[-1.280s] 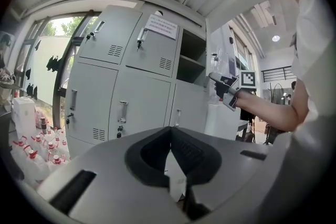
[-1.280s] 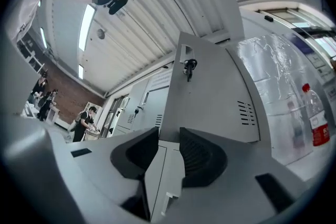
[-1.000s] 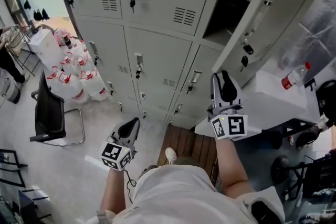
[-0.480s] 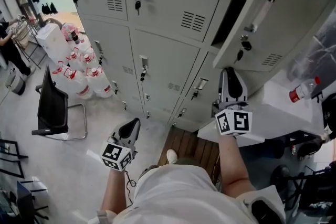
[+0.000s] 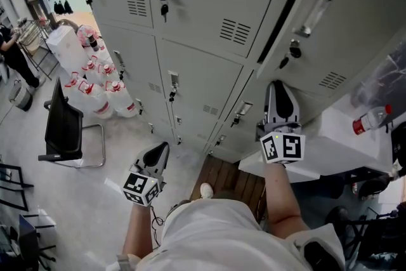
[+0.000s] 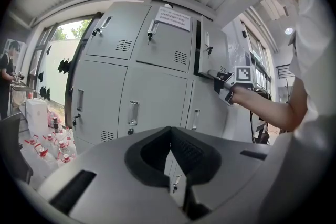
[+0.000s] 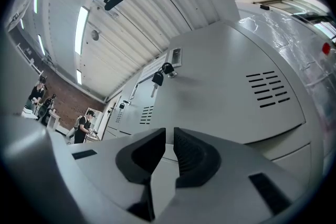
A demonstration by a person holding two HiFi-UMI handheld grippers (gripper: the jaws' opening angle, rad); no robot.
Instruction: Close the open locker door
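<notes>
Just ahead of right claw (image 5: 281,87): locker door (image 5: 355,28), ajar, its grey face filling the right gripper view; touching or a hair apart, cannot tell.
Right claw state: nearly clenched, jaws just now closing, narrow slit left between the pads, nothing in it; tips tilted up toward the door's lower part.
Above right claw, on the door: key (image 5: 283,61) hanging from the lock, clear handle (image 5: 313,6) higher up, vent slots (image 5: 332,80) off to the right.
Left of right claw: dark gap between the door's edge and the locker bank (image 5: 190,22); closed doors with keys further left.
Down-left of right claw: left claw (image 5: 162,148), clenched, pads meeting at the tips, empty; held low, well apart from the door, pointing at the lower lockers.
Left of left claw: black chair (image 5: 63,130) and a cluster of water jugs (image 5: 95,82) on the floor.
Right of right claw: white counter (image 5: 336,149) with 1 red-capped bottle (image 5: 371,118) on it.
Below right claw: wooden pallet (image 5: 231,178), 1 shoe (image 5: 206,189) at its near edge.
</notes>
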